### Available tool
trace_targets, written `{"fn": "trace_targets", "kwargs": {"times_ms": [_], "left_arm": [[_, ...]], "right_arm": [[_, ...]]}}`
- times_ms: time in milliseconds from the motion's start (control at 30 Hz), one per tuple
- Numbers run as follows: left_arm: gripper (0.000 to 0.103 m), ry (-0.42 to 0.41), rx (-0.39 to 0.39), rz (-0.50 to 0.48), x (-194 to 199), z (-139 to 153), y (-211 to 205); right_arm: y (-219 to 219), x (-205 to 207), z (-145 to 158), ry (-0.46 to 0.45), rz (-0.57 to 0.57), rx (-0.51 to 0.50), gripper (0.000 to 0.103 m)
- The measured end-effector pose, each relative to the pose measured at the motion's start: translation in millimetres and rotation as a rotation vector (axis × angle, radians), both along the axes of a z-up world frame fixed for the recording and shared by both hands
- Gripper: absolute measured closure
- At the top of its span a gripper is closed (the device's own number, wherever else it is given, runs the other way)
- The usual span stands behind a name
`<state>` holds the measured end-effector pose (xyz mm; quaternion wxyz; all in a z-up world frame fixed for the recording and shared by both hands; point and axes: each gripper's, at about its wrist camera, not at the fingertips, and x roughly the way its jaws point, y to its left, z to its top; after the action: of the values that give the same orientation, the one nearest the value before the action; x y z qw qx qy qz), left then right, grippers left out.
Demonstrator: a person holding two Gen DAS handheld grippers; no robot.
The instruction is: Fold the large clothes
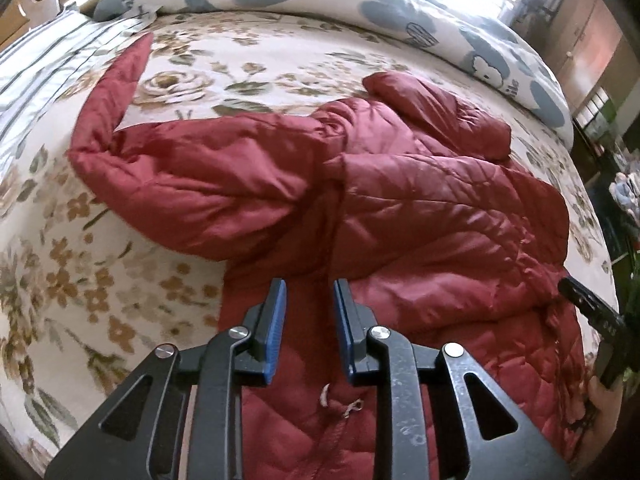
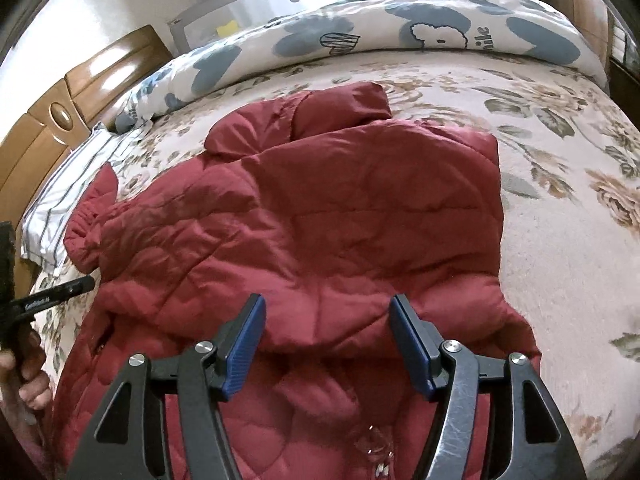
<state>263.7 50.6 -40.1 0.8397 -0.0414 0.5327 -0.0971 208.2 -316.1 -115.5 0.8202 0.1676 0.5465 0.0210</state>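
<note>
A dark red quilted jacket [image 1: 400, 208] lies spread on the bed, its right side folded over the body and one sleeve [image 1: 120, 92] stretched toward the far left. It also shows in the right wrist view [image 2: 340, 216], with the hood [image 2: 340, 108] at the far end. My left gripper [image 1: 310, 292] is open and empty, just above the jacket's near hem. My right gripper [image 2: 326, 308] is open and empty above the jacket's near part. Each gripper's side shows at the edge of the other view.
The bed has a floral cover [image 1: 248, 64]. A white duvet with blue hearts [image 2: 440, 32] is bunched along the far side. A striped pillow [image 1: 44, 56] lies at the left. A wooden headboard [image 2: 60, 120] stands at the left, cabinets [image 1: 588, 40] at the right.
</note>
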Motion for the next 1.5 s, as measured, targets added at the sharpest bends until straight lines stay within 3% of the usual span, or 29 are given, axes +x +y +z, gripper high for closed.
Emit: {"fn": "trace_targets", "kwargs": {"times_ms": [133,267,433,533,600,667,767,900,1000,1067,1133,1167,1200,1233,1300,1500], "left_arm": [[0.081,-0.014,0.008,0.012,-2.2,6.0,9.4],[0.069,-0.033,0.026,0.034,-0.6,14.1,20.6],[0.069,-0.053,0.040,0.079,8.2,25.5,42.7],[0.056,-0.062,0.044,0.124,21.1,32.7,61.3],[0.035,-0.075,0.067,0.165,33.9,37.5,74.9],[0.034,-0.094,0.125,0.205,50.2,40.4,85.5],[0.034,-0.089,0.143,0.246,81.0,41.1,102.3],[0.030,-0.022,0.162,0.314,133.4,27.5,120.5],[0.030,0.001,0.278,0.341,165.2,14.5,124.3],[0.030,0.024,0.313,0.351,179.7,5.3,129.1],[0.035,0.053,0.318,0.370,189.4,-4.4,136.3],[0.054,0.059,0.314,0.375,190.6,-7.7,138.4],[0.080,0.065,0.298,0.368,190.7,-10.2,139.4],[0.087,0.070,0.279,0.357,190.5,-11.4,140.1],[0.093,0.040,0.265,0.342,185.7,-7.0,137.6],[0.095,-0.067,0.132,0.301,151.5,24.6,120.0]], "right_arm": [[3.2,-4.7,0.8,0.009,0.002,0.013,0.037],[6.7,-8.4,3.2,0.007,0.011,0.019,0.037],[11.8,-12.5,3.5,0.015,0.026,0.033,0.037],[15.9,-15.8,4.3,0.014,0.045,0.035,0.037],[17.8,-18.2,4.1,0.019,0.052,0.037,0.037],[18.7,-20.4,5.0,0.018,0.052,0.045,0.037],[20.1,-23.9,8.7,0.011,0.052,0.049,0.037],[21.7,-27.0,13.5,0.007,0.056,0.059,0.037],[23.1,-31.0,17.8,0.003,0.055,0.068,0.037],[24.7,-34.1,20.4,0.001,0.057,0.077,0.037],[25.3,-37.0,22.2,-0.003,0.058,0.082,0.037],[25.0,-38.8,23.0,-0.005,0.057,0.085,0.037],[24.9,-39.7,23.5,-0.006,0.055,0.088,0.037],[24.4,-40.5,23.6,-0.007,0.054,0.089,0.037],[23.3,-41.5,23.7,-0.009,0.048,0.090,0.037],[22.6,-44.1,30.5,-0.029,0.037,0.105,0.037]]}}
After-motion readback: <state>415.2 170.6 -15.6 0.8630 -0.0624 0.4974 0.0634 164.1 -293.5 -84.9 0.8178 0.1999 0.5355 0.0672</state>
